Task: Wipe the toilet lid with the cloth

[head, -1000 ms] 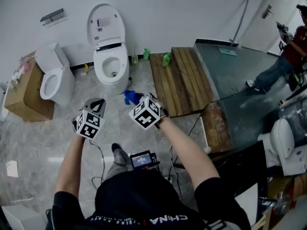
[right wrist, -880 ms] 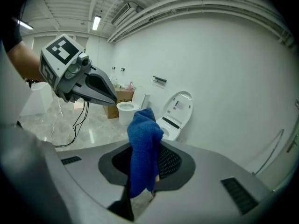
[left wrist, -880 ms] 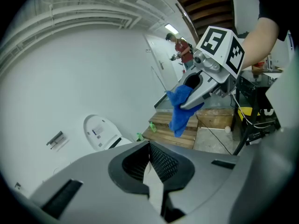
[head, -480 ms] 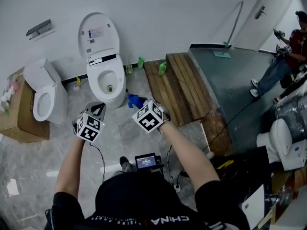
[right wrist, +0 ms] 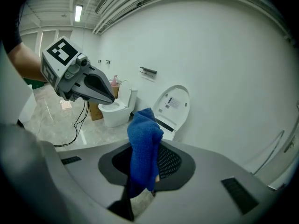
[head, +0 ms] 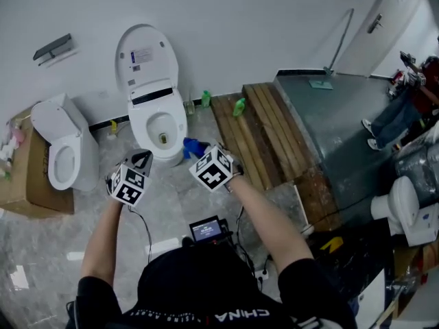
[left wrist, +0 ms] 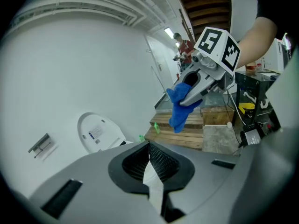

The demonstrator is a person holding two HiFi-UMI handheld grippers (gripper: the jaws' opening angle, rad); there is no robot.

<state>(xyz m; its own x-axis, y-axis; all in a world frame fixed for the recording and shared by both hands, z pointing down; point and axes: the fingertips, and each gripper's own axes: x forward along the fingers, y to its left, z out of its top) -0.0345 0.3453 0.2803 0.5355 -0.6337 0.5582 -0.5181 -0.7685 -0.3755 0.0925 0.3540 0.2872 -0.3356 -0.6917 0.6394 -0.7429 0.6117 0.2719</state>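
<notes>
A white toilet stands against the far wall with its lid [head: 146,59] raised over the open bowl [head: 161,123]; the lid [right wrist: 174,103] also shows in the right gripper view. My right gripper [head: 199,149] is shut on a blue cloth [right wrist: 144,148], which hangs out of its jaws in front of the bowl's right side. My left gripper [head: 143,157] is shut and holds nothing, just short of the bowl's front. In the left gripper view the right gripper [left wrist: 201,78] carries the cloth [left wrist: 180,108], with the lid [left wrist: 98,132] at lower left.
A second toilet [head: 58,153] and a cardboard box [head: 20,184] stand at the left. A wooden pallet [head: 257,132] with a green bottle [head: 238,106] lies to the right. A person [head: 411,94] stands at the far right. Cables trail on the marble floor.
Both grippers have moved forward toward the toilet, which now sits nearer to them. The blue cloth stays in the right gripper and the left stays shut.
</notes>
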